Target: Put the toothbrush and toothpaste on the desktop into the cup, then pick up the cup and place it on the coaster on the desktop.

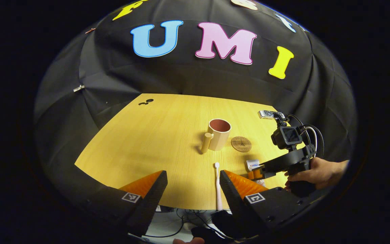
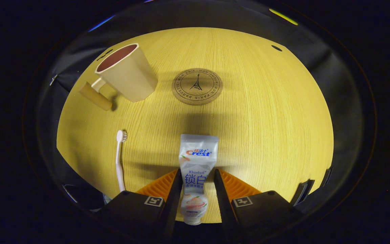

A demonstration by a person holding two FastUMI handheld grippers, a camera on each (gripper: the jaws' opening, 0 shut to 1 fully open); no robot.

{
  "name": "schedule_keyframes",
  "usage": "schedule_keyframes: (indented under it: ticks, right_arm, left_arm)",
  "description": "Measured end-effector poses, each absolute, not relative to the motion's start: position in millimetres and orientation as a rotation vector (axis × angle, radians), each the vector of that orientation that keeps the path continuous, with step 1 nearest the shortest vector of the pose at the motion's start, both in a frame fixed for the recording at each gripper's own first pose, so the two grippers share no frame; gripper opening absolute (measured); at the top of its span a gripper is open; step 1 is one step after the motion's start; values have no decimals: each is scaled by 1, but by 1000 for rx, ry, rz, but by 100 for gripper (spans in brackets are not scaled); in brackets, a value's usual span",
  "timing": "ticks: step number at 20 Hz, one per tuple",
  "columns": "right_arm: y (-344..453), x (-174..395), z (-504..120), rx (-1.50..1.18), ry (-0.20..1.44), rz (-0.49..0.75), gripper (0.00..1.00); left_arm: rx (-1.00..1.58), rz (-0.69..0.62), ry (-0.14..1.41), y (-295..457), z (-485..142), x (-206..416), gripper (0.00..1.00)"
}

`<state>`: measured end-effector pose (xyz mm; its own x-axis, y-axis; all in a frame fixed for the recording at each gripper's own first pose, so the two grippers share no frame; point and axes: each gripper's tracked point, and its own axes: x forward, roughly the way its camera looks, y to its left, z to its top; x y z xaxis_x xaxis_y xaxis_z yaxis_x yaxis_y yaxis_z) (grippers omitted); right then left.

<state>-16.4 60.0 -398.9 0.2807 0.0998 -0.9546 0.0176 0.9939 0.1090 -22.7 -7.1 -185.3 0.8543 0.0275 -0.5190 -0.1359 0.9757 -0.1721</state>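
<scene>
The toothpaste tube (image 2: 197,162) lies flat on the wooden desktop (image 2: 266,118), its lower half between the fingers of the right gripper (image 2: 198,179), which close in against both its sides in a grasp. Left of it the pink toothbrush (image 2: 120,159) lies on the wood, bristle head pointing away. Farther back the beige cup (image 2: 127,73) stands upright, its handle to the left, with the round cork coaster (image 2: 197,86) just beside it. The left gripper (image 1: 193,184) hovers spread wide over the desk's near edge, the toothbrush (image 1: 218,184) next to its right finger.

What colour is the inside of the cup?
Reddish brown inside the cup; clearest in the left gripper view.
</scene>
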Motion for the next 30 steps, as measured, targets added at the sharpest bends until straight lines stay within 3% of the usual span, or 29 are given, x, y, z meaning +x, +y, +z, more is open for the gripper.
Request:
schedule_keyframes:
  ticks: [3, 4, 7, 8, 14, 20, 30]
  right_arm:
    - [61, -16, -399, 82, 1278, 87, 60]
    - [62, -17, -399, 80, 1278, 97, 68]
    - [60, -13, -399, 80, 1238, 96, 48]
    - [61, -15, -399, 72, 1237, 108, 33]
    - [65, -19, -393, 150, 1255, 203, 19]
    - [46, -19, -348, 268, 1175, 232, 19]
    - [-10, -17, -325, 365, 1130, 175, 19]
  left_arm:
    - [-257, 70, 554, -15, -186, -14, 97]
    - [-256, 69, 563, -15, -186, -12, 97]
    - [-232, 69, 571, -16, -187, -9, 97]
    - [-225, 67, 574, -15, -187, -8, 97]
    - [-190, 42, 639, -24, -203, 1, 97]
    - [-141, -27, 852, -60, -252, 24, 97]
    - [-84, -29, 1032, -85, -311, 53, 89]
